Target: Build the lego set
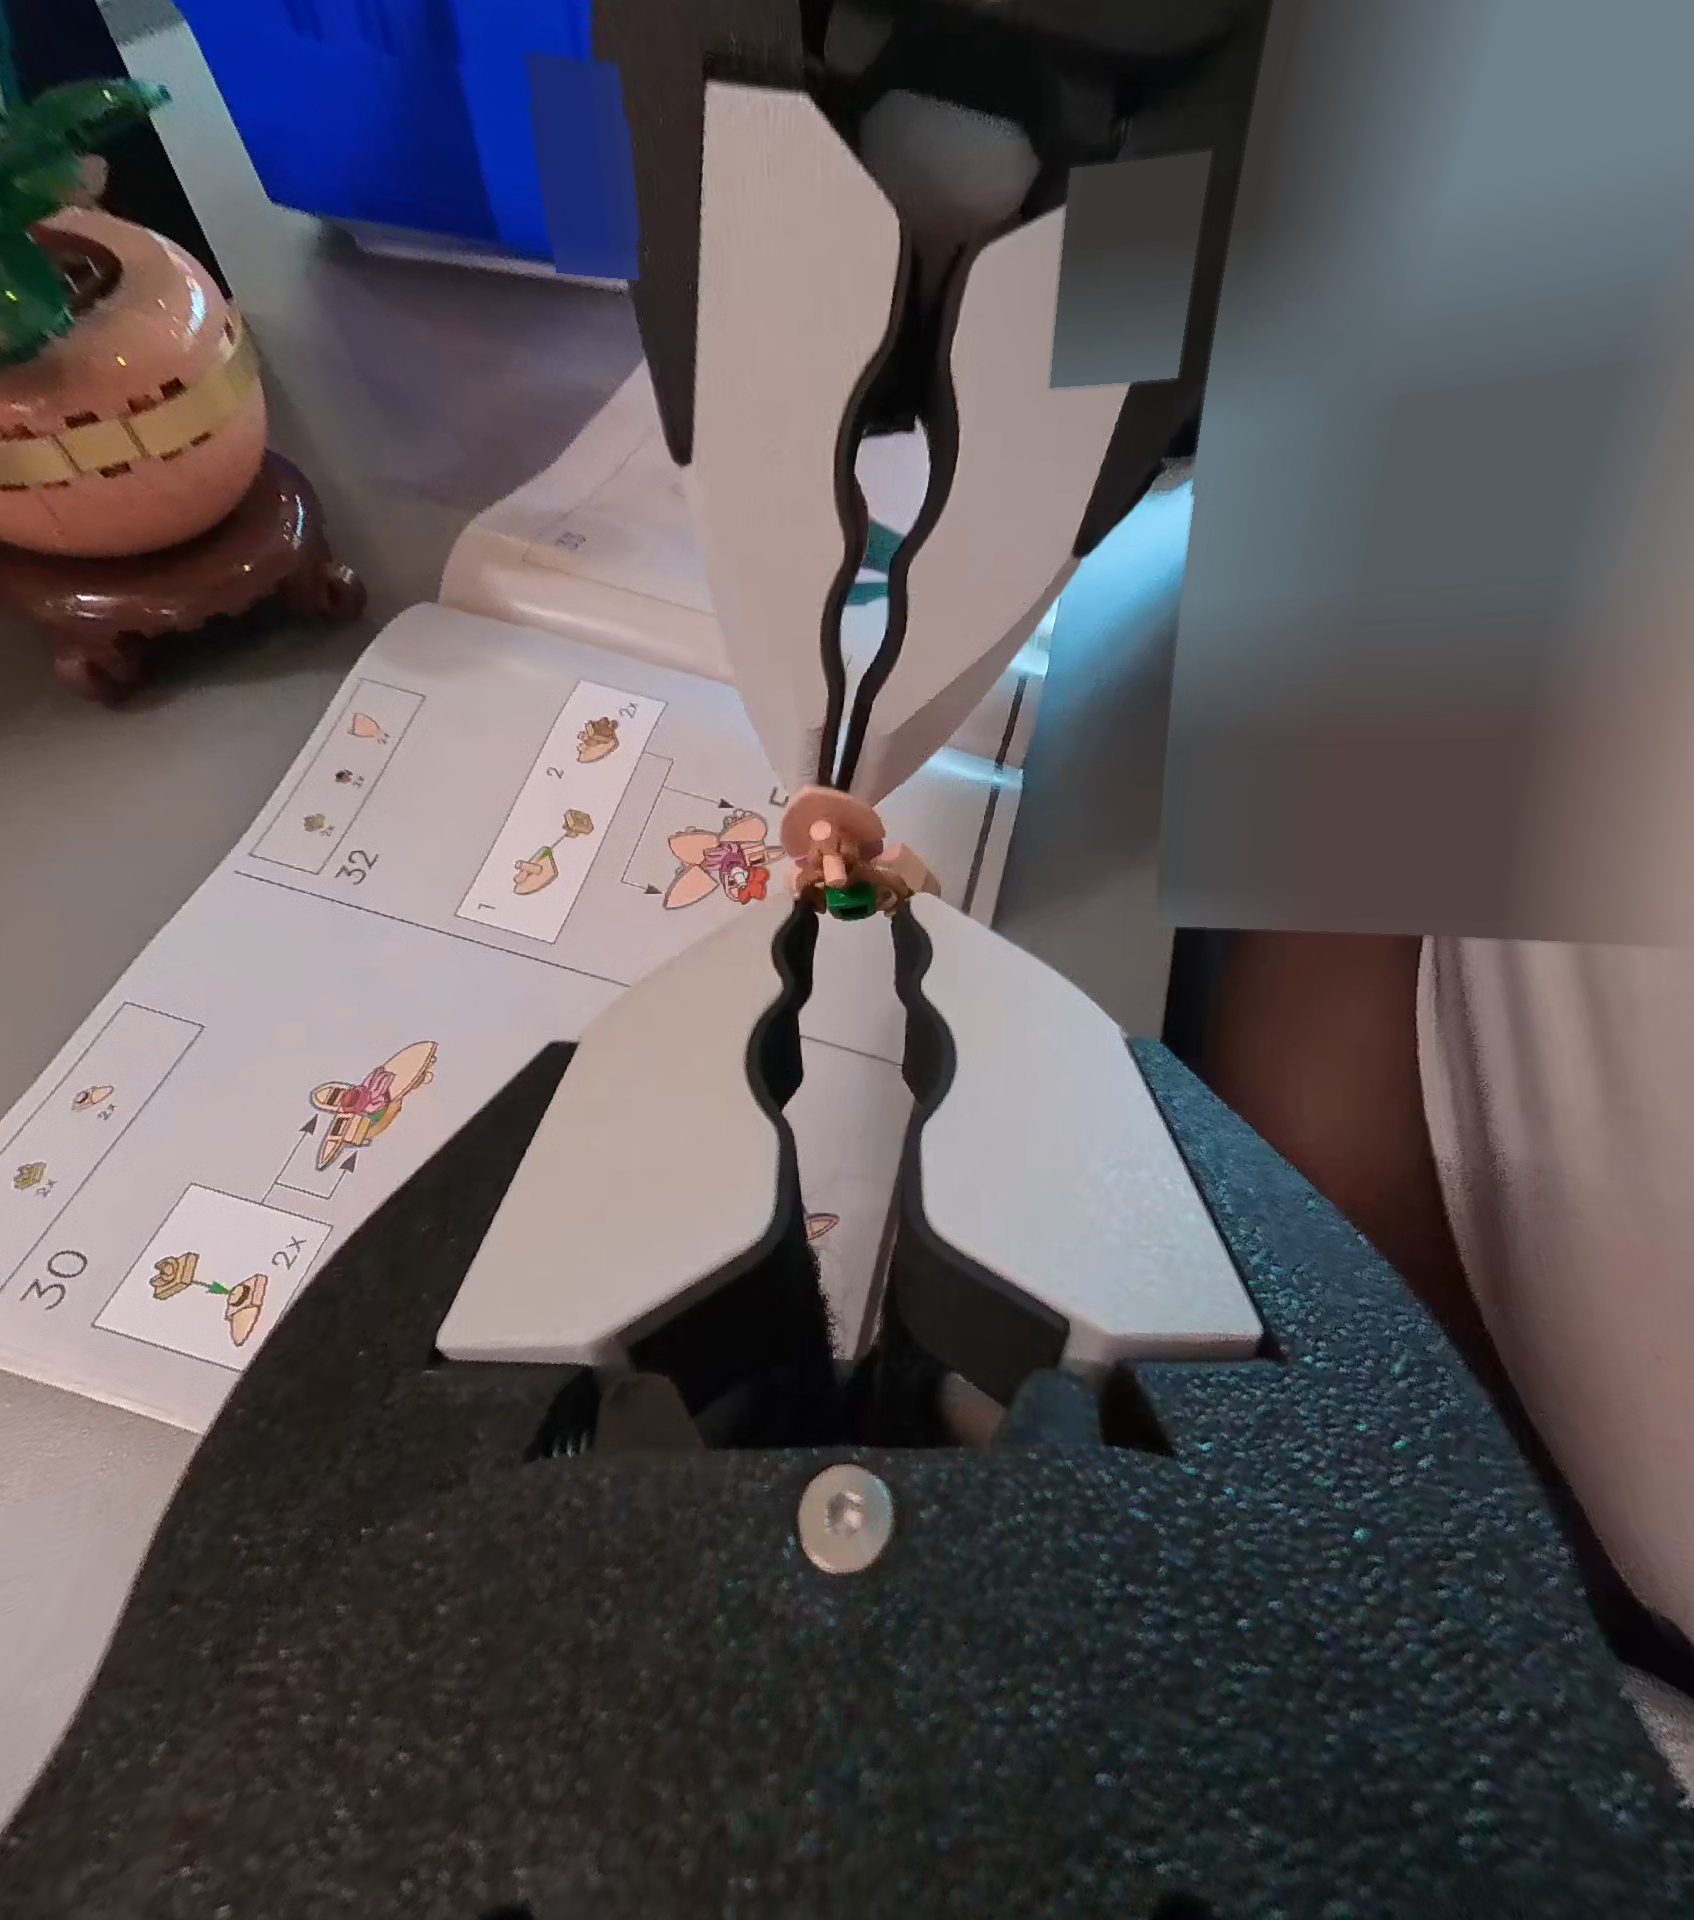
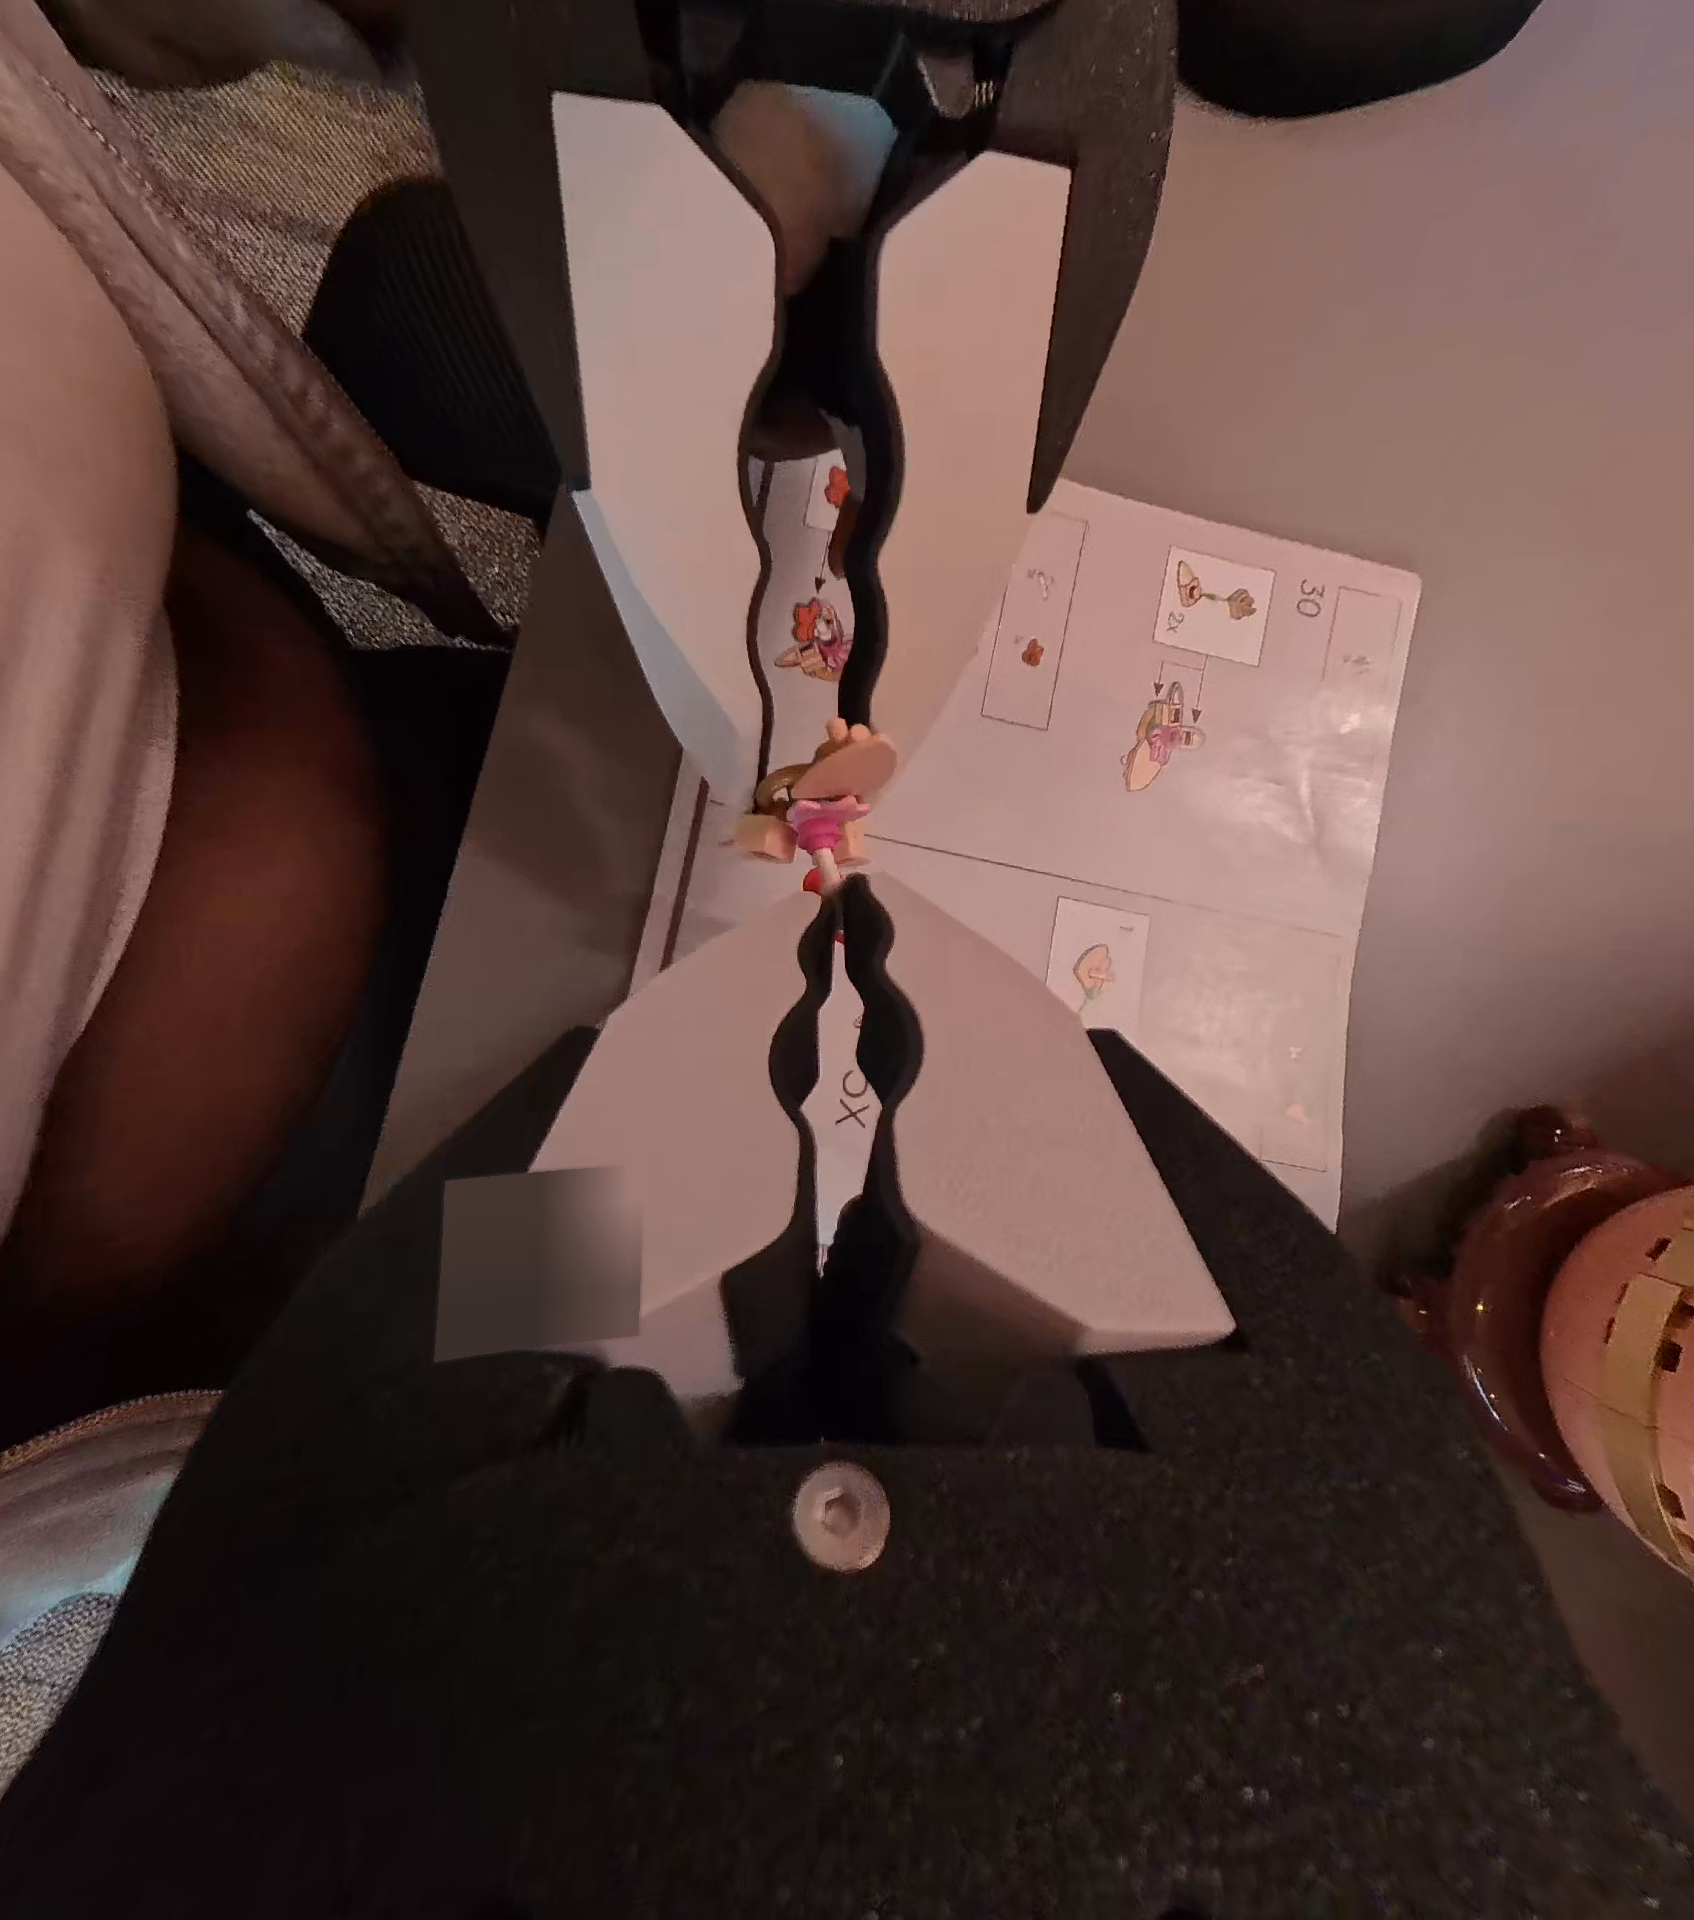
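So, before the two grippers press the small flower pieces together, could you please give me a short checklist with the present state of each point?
1. Left gripper shut on the flower assembly: ok.
2. Right gripper shut on the petal piece: ok.
3. Both tips meeting in the air above the instruction booklet: ok.
4. Peg lined up with its hole: cannot tell, too small.
5. Booklet open on the table: ok.
6. Potted lego plant apart from the grippers: ok.
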Demonstrator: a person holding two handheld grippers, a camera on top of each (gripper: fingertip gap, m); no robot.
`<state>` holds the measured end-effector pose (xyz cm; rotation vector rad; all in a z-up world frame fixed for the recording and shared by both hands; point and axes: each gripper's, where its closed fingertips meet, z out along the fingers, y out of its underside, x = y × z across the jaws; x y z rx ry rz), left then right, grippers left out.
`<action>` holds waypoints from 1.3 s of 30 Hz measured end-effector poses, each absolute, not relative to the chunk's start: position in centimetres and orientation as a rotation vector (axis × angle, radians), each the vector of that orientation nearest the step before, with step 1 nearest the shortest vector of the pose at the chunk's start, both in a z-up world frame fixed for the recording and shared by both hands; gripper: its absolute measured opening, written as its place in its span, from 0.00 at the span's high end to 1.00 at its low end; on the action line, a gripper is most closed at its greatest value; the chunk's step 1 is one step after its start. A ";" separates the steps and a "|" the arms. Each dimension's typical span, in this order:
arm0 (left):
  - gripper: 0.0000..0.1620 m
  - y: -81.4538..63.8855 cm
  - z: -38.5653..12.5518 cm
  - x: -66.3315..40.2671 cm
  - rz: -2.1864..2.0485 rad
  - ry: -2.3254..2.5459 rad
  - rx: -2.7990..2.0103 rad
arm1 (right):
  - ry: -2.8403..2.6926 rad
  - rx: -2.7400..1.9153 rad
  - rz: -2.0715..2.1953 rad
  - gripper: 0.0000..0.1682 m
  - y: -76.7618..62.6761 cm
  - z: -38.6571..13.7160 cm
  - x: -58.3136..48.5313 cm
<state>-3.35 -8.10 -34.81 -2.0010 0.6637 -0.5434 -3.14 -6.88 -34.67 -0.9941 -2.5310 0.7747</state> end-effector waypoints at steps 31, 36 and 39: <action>0.91 -7.4 -35.1 -4.4 -0.553 0.539 -2.002 | -2.334 -1.289 0.972 0.99 -3.7 -37.3 -2.8; 0.91 -7.6 -36.5 -4.7 -0.513 0.558 -2.091 | -2.404 -1.172 0.912 0.99 -5.2 -36.7 -3.1; 0.91 -7.7 -37.0 -4.3 -0.512 0.587 -2.120 | -2.428 -1.143 0.927 0.99 -6.0 -36.8 -3.6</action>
